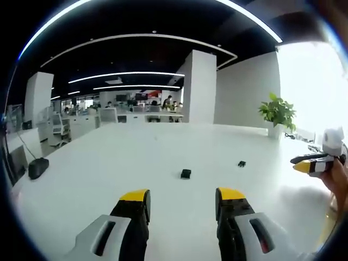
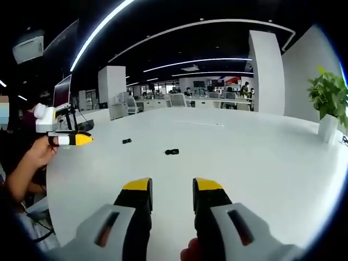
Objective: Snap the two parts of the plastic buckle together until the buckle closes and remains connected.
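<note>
White office surface [image 1: 109,174], two black buckle parts [image 1: 186,174] [image 1: 241,163] lying apart, left tongs [image 1: 182,204] and right tongs [image 2: 171,196] released, holding nothing, potted plant [image 1: 278,114] at far edge.

1. On the white table [image 1: 109,168], two buckle parts lie apart: one buckle half [image 1: 186,174] at 12 o'clock ahead of the left gripper [image 1: 182,204], the other buckle half [image 1: 241,163] at 1 o'clock.
2. A potted plant [image 1: 277,114] stands at the far edge, at 2 o'clock.
3. A computer mouse [image 1: 38,167] rests at 10 o'clock.
</note>
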`<state>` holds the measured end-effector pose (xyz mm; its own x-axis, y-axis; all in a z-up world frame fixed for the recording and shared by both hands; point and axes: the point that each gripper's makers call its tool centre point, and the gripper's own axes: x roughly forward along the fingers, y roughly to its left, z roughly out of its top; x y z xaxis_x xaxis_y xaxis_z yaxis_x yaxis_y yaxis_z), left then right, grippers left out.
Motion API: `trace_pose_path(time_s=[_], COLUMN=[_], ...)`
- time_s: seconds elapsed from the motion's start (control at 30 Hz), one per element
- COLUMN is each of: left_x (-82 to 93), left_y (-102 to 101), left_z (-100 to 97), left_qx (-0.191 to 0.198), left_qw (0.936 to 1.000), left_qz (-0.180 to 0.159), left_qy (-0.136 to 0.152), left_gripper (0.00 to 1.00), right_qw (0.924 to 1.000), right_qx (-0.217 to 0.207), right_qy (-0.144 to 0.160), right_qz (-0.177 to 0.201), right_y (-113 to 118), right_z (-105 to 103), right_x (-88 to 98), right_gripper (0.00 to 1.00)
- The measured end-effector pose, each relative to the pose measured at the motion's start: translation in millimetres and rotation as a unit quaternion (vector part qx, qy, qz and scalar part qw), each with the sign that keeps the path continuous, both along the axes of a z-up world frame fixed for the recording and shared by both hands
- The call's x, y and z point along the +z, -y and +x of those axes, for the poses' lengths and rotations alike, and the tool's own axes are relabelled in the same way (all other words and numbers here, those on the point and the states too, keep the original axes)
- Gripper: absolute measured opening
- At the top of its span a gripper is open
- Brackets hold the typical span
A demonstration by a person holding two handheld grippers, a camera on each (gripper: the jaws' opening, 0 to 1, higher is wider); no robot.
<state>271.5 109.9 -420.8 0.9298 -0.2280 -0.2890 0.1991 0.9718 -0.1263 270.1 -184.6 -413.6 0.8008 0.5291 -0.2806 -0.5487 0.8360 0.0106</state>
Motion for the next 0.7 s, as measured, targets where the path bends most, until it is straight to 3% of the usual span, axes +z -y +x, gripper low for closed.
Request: trace_pose_path(time_s=[0.4, 0.5, 0.7], left_x=[0.9, 2.3, 5.0], left_y=[5.9, 10.3, 13.6], left_z=[6.3, 8.7, 16.3], left_qx=[-0.004, -0.013, -0.016], left_qw=[1.0000, 0.9997, 0.9998], left_qz=[0.001, -0.018, -0.010], left_qy=[-0.005, -0.011, -0.007], left_gripper=[0.49, 0.48, 0.48], right_qw=[0.9997, 0.9997, 0.9998], right_qx=[0.020, 0.021, 0.017], right_qy=[0.000, -0.002, -0.004], right_qz=[-0.015, -0.014, -0.013], right_y=[0.4, 1.2, 4.3], right_z=[3.6, 5.8, 11.5], right_x=[9.9, 10.1, 9.7], right_gripper=[0.28, 0.28, 0.28])
